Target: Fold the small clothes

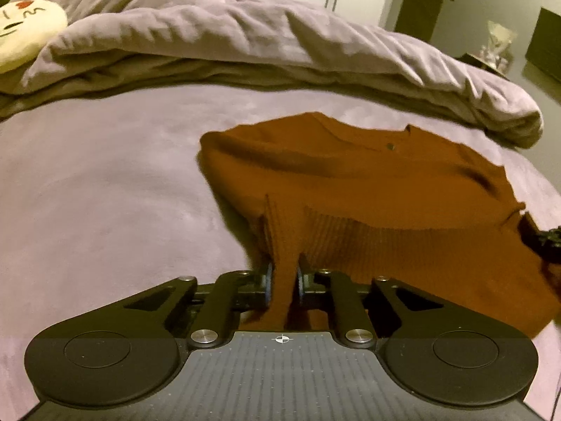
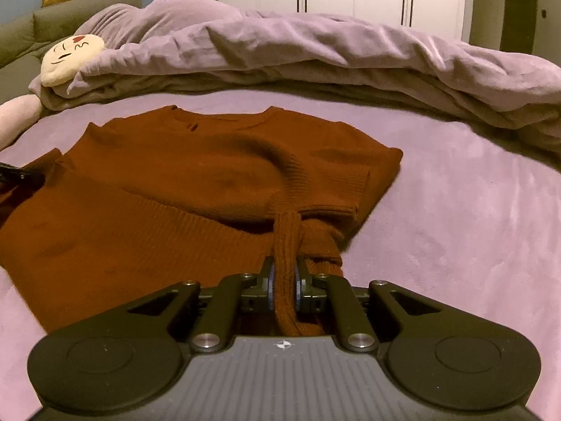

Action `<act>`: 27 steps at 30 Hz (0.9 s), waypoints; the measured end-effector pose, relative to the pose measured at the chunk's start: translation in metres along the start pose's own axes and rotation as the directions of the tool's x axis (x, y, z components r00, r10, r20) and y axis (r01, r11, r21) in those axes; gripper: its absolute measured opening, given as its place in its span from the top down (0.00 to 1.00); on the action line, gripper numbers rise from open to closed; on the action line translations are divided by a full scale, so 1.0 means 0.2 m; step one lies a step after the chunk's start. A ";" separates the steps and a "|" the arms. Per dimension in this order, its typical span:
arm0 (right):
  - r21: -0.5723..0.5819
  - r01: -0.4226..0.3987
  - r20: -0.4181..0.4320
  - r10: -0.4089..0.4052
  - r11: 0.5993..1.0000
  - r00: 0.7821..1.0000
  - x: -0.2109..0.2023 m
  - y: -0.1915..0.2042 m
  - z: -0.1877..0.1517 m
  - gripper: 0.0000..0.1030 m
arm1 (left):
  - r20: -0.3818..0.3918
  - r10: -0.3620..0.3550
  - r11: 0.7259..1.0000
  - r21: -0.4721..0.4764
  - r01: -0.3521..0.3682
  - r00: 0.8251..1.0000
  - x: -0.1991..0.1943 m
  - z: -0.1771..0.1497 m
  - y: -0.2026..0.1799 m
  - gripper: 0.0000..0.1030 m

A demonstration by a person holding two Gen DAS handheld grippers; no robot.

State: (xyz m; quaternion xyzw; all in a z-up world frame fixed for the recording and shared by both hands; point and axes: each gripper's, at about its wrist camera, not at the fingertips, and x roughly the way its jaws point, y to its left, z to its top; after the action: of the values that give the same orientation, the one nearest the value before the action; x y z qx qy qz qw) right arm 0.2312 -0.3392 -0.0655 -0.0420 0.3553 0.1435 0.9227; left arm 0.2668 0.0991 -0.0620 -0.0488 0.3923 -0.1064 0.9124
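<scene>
While both grippers pinch the near hem, the rust-brown sweater (image 1: 350,175) lies on the purple bed sheet (image 1: 87,175), neckline away from the cameras and sleeves already laid across the body. The left gripper (image 1: 284,280) is closed narrow on a ribbed fold at the left hem corner, and the right gripper (image 2: 284,280) is closed narrow on the ribbed fold at the right corner.

To do this step well, I judge that both corners should rise together, at equal height, and travel toward the neckline so that the hem lands straight and the folded sleeves do not slide out. The knit looks thick and soft, so a slow pull should keep it flat.

No brand or label can be read; the small dark dot near the collar is perhaps a button. The cream plush (image 2: 70,58) by the bunched duvet (image 2: 315,45) shows only a drawn face, no writing.
</scene>
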 end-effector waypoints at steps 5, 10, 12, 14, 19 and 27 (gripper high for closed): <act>-0.069 0.046 0.032 -0.044 0.997 0.999 -0.04 0.06 0.01 0.94 | 0.046 -0.003 0.999 0.038 0.001 0.999 -0.11 0.06 -0.06 0.91; -0.066 0.087 0.145 -0.076 0.994 0.986 -0.19 0.07 0.13 0.94 | 0.137 0.004 0.998 0.055 -0.012 0.991 -0.22 0.21 -0.10 0.91; -0.055 0.114 0.188 -0.102 0.992 0.977 -0.21 0.07 0.20 0.94 | 0.179 0.019 0.998 0.055 -0.029 0.984 -0.23 0.30 -0.11 0.91; -0.048 0.149 0.220 -0.135 0.988 0.966 -0.20 0.06 0.27 0.94 | 0.209 0.044 0.997 0.060 -0.058 0.977 -0.20 0.37 -0.10 0.91; -0.011 0.232 0.235 -0.224 0.973 0.946 -0.01 0.02 0.44 0.94 | 0.196 0.133 0.989 0.044 -0.144 0.972 0.04 0.49 -0.07 0.91; -0.049 0.300 0.113 -0.294 0.953 0.949 0.40 0.03 0.51 0.94 | 0.073 0.209 0.976 0.044 -0.212 0.975 0.42 0.46 -0.01 0.91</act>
State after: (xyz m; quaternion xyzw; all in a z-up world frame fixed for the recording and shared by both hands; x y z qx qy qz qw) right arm 0.3514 -0.2965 -0.0417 -0.1178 0.2912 0.0166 0.9492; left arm 0.3895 0.0780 -0.0573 0.0130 0.3610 -0.0174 0.9323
